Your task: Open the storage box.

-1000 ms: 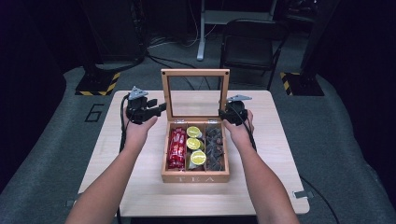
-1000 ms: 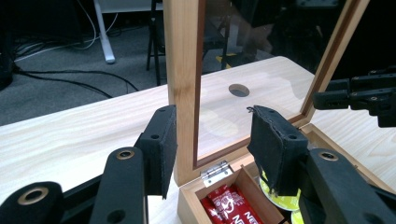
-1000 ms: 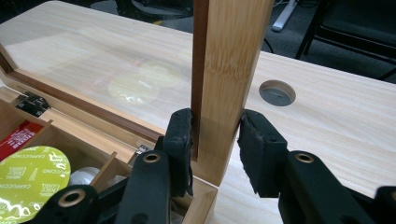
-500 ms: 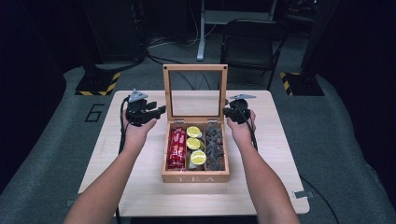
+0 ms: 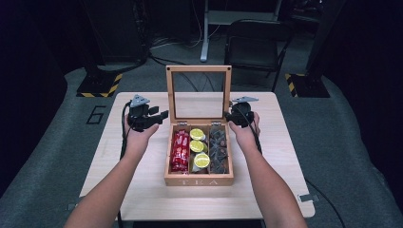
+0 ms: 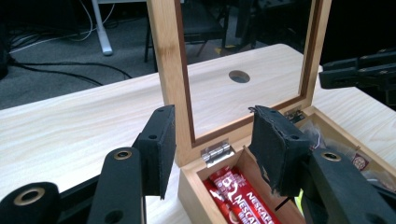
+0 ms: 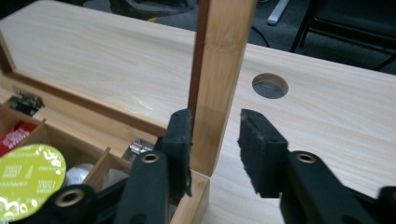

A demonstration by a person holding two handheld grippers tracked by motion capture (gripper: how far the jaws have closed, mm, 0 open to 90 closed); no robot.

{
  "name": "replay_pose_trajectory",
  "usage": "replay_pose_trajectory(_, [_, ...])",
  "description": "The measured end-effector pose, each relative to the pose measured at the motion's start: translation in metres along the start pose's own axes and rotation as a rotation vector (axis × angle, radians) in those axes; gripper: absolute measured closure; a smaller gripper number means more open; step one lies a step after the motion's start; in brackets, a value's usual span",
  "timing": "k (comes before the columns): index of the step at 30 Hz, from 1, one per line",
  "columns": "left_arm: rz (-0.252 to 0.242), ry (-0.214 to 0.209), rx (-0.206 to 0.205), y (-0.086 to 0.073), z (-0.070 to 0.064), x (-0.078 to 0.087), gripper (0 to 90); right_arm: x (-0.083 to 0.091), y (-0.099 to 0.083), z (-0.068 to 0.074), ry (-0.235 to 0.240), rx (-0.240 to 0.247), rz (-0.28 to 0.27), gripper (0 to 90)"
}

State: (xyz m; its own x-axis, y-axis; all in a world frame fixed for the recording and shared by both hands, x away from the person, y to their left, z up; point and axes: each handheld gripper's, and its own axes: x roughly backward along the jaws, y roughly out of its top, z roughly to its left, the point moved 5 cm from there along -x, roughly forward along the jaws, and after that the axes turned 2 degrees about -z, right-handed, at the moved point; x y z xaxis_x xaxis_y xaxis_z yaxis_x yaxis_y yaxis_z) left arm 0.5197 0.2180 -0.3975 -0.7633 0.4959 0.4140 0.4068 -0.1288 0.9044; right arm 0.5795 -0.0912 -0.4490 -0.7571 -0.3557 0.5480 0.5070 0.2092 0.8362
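The tea box (image 5: 198, 161) sits at the middle of the table (image 5: 142, 190) with its glass-paned lid (image 5: 198, 93) standing upright on the rear hinges, and I take that box as my landmark for everything else. My right gripper (image 7: 215, 140) is at the box's rear right corner: its jaws are parted and straddle the right post of the lid frame, the inner pad lying against the post's inside face or just off it, I cannot tell which, while the outer pad stands clear of the wood, so nothing is clamped. In the high view I see that right gripper (image 5: 233, 117) pressed up beside the lid's right edge. My left gripper (image 6: 212, 149) is at the box's rear left corner, jaws spread wide and released, one pad outside the left wall and the other hanging over the left compartment, with the left post of the lid and a silver hinge (image 6: 217, 152) between them; it grips nothing. From above, the left gripper (image 5: 164, 115) hovers just left of the lid. Inside the box, the left compartment holds red Nescafe sachets (image 5: 180, 151), the middle one holds round lime-green pods (image 5: 199, 146), and the right one holds dark tea bags (image 5: 219, 147). Beyond the box a round cable hole (image 7: 270, 86) opens in the tabletop.
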Motion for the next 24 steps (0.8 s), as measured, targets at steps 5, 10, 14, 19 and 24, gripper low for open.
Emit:
replay_pose_trajectory(5, [0.006,-0.004,-0.013,-0.005,-0.001,0.001,49.5,0.006,-0.002,0.007,0.028,0.020,-0.003,55.2])
replay_pose_trajectory(10, [0.016,-0.025,-0.038,-0.006,-0.006,0.003,48.5,0.011,-0.008,0.020,0.092,0.051,0.011,44.3])
replay_pose_trajectory(14, [0.017,-0.043,-0.040,-0.006,-0.011,0.005,45.7,0.018,-0.011,0.028,0.143,0.039,0.005,40.3])
replay_pose_trajectory(19, [0.028,-0.065,-0.053,-0.013,-0.017,0.011,43.3,0.029,-0.019,0.040,0.205,0.072,0.021,37.3])
replay_pose_trajectory(24, [0.031,-0.077,-0.040,-0.018,-0.017,0.015,43.0,0.048,-0.027,0.055,0.271,0.122,-0.002,38.1])
